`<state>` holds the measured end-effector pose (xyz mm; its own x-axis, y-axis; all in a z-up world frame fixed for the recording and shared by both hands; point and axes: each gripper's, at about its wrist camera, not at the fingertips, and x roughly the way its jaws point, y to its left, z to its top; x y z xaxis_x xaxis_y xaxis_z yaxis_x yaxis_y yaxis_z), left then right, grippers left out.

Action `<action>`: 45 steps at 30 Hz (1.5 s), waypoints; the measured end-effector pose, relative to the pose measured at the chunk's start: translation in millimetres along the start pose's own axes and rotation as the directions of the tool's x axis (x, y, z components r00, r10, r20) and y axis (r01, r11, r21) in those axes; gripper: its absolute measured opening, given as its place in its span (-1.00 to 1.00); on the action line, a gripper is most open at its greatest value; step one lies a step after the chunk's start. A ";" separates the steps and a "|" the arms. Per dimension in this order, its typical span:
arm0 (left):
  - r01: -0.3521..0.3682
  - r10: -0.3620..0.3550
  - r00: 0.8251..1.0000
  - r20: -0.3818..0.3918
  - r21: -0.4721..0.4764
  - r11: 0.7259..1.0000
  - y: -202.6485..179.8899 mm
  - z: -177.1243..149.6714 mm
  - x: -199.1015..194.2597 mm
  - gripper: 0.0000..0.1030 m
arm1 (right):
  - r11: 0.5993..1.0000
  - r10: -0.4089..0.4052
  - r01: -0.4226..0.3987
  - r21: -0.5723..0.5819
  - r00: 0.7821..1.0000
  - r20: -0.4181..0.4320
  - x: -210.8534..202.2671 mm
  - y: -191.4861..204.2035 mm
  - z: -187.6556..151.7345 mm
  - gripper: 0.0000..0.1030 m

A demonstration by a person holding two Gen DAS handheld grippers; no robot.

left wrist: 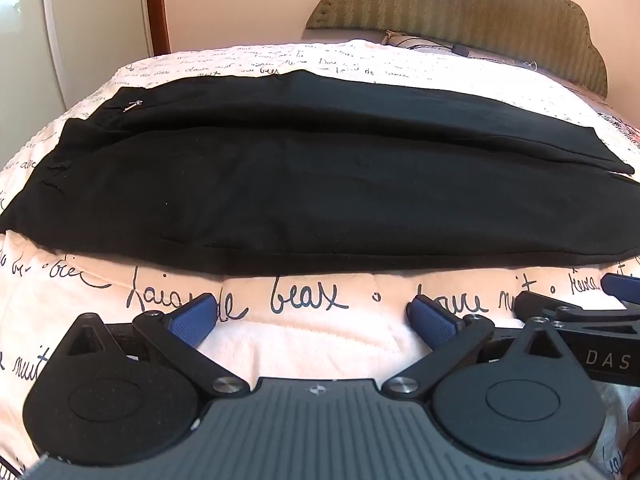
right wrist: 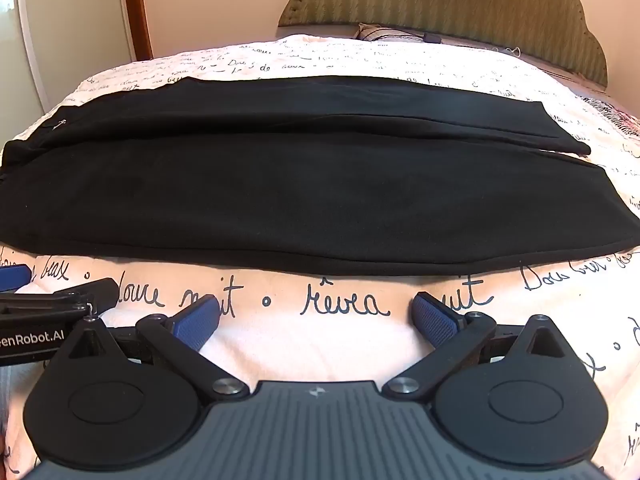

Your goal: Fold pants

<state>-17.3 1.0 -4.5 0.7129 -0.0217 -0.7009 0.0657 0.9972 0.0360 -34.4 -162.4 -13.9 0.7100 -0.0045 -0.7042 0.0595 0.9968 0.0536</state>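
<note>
Across the bedspread the black pants are being shown laid flat, legs side by side, waist to the left. Both the left gripper and right gripper are being held wide open and empty just before the near edge. Only one layer may be getting pinched, or bedspread being caught, leaving a crooked fold

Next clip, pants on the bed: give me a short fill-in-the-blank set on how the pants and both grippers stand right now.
1. The pants lying flat on the bedspread are ____ in colour.
2. The left gripper has its jaws ____, with nothing between them.
3. The right gripper hovers over the bedspread, short of the pants' ____ edge.

Missing words: black; open; near
</note>
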 end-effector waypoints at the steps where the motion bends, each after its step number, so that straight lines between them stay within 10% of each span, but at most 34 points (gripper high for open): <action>1: -0.005 0.005 1.000 0.009 0.003 1.000 -1.2 -1.8 -0.6 1.00 | 1.000 0.001 -0.001 -0.001 1.000 0.008 -0.2 0.0 -1.4 1.00; 45: -0.003 0.004 0.999 0.052 -0.021 1.000 0.0 -9.8 -5.4 1.00 | 1.000 0.004 -0.004 0.003 0.996 0.088 -4.2 -1.9 -16.1 1.00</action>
<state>-28.0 1.8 -7.6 0.7484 -0.0214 -0.6629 0.0489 0.9985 0.0229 -48.8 -162.9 -22.4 0.7693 -0.0080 -0.6389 0.0590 0.9965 0.0586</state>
